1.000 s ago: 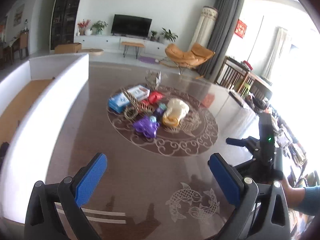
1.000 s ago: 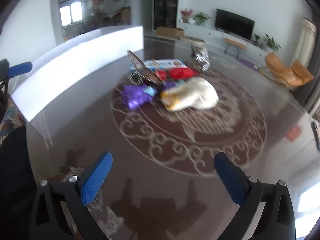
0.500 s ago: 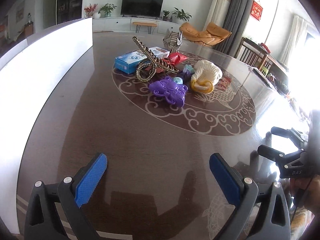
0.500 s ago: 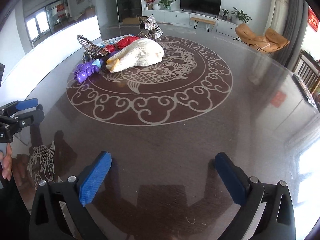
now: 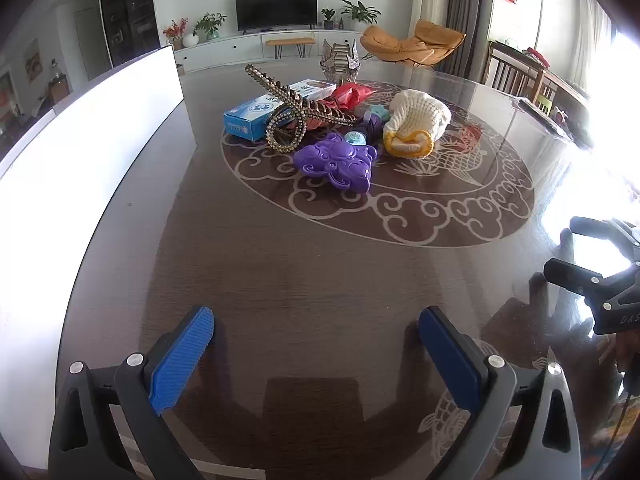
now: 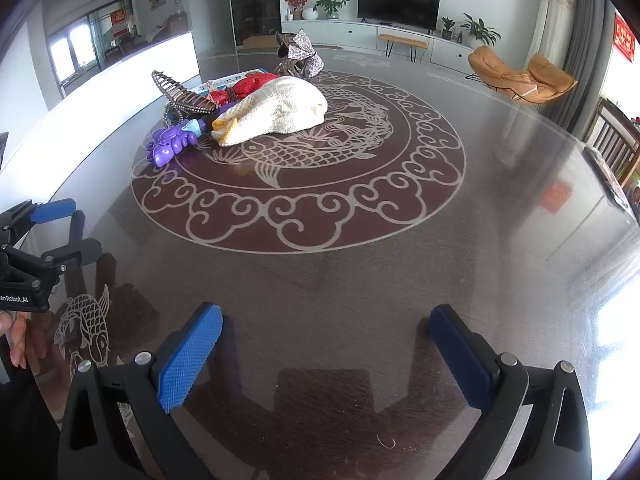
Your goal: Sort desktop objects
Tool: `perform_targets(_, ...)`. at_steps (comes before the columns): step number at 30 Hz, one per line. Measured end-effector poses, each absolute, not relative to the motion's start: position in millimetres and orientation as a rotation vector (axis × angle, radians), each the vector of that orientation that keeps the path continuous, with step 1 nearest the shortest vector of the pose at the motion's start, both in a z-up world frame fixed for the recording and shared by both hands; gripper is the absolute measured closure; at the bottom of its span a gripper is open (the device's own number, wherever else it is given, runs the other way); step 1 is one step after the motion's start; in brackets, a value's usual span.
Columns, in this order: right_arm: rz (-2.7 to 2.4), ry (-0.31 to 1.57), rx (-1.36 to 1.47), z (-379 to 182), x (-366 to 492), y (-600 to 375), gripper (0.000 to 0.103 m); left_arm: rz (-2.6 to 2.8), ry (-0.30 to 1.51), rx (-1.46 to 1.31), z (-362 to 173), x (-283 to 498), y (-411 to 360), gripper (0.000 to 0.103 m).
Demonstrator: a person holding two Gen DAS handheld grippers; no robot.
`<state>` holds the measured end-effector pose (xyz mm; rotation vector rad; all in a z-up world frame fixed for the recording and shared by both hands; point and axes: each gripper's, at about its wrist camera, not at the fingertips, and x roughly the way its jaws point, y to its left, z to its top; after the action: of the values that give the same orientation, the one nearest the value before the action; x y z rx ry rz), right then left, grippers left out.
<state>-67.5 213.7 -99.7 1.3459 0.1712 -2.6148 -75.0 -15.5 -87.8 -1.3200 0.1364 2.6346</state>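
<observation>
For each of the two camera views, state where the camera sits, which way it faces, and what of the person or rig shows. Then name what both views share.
Left wrist: on the left claw, facing across the table at the purple toy; right claw at the right edge.
Right wrist: on the right claw, facing the knitted pouch; left claw and fingers at left.
Shared: the object pile, television.

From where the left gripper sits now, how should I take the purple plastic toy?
Come straight in from the near side and pinch the purple plastic toy across its lobed near edge. It lies flat at the front of the pile, its near edge clear; the left gripper is open.
</observation>
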Motion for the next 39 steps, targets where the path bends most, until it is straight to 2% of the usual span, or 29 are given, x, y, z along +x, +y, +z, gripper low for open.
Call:
perform_targets(34,-2.614,0.166,1.344,-100.1,-69.8,213.6,0.0,2.663,0.038,-1.303,-84.3,-73.2,-28.6,0.0)
perform_targets(36,-2.615,0.124,1.336,-99.0,-77.2,215.1,0.0,2.663,0.039,-1.303,-84.3,-73.5,-28.3,0.0)
perform_targets(39,-2.595,-0.032,1.306,-88.8,-110.9,217.5,0.0,2.663,0.038,-1.303,-84.2,-73.4,-28.4,0.0)
